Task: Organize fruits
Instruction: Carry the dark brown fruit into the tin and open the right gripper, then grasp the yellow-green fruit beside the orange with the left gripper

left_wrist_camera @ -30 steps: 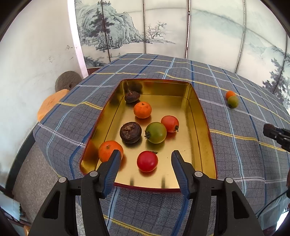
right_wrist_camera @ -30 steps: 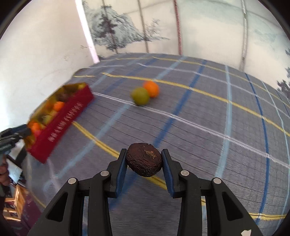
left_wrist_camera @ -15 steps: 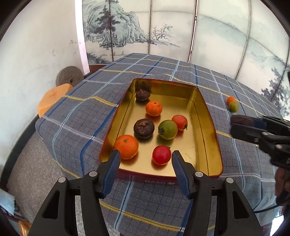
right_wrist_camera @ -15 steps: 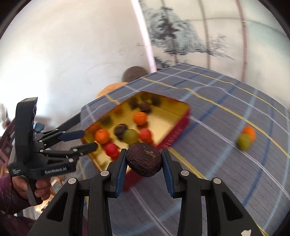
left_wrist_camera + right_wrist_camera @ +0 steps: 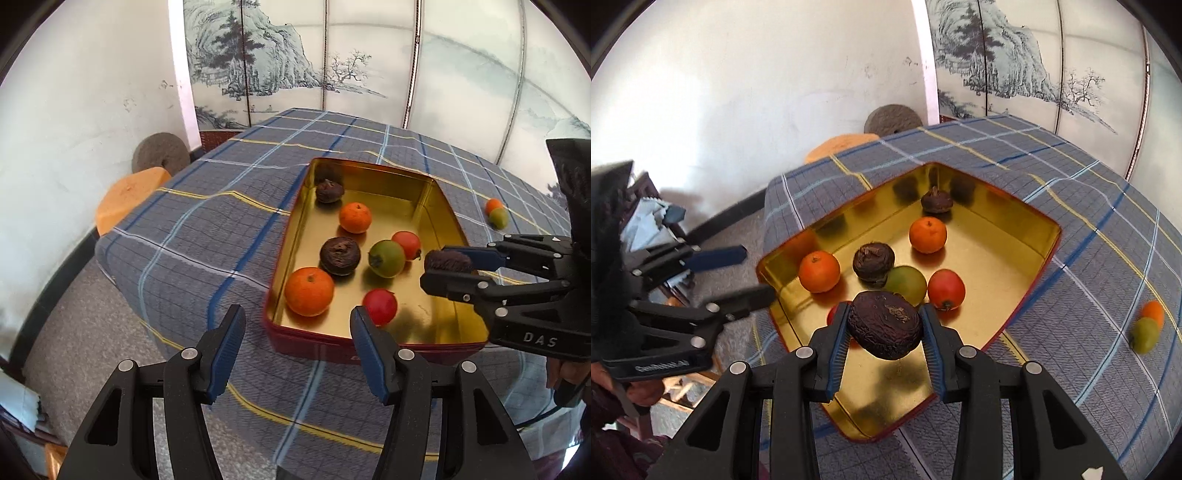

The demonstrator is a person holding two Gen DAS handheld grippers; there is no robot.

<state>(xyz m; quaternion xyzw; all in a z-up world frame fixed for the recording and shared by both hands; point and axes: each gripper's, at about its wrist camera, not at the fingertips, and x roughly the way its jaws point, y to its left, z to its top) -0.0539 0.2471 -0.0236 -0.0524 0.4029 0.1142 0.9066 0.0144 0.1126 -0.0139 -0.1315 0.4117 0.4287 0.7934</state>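
"DAS" on right hand-held gripper [image 5: 445,271]; other lettering unreadable.

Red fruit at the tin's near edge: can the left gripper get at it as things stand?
Probably yes. The left gripper is open and empty, with the red fruit just beyond its fingertip. The tin's near wall lies between, and the right gripper hovers close with a dark fruit.

A gold-lined tin [image 5: 436,206] with red outer walls sits on a blue plaid tablecloth [image 5: 221,229], near the table's front edge. Inside lie two oranges, two dark wrinkled fruits, two red fruits and a green one. The right gripper [image 5: 437,273] reaches over the tin's right edge, clamping another dark wrinkled fruit [image 5: 447,261]. The left gripper [image 5: 297,350] hangs empty, jaws apart, before the tin's front wall. An orange and a green fruit touch near the table's far right edge.
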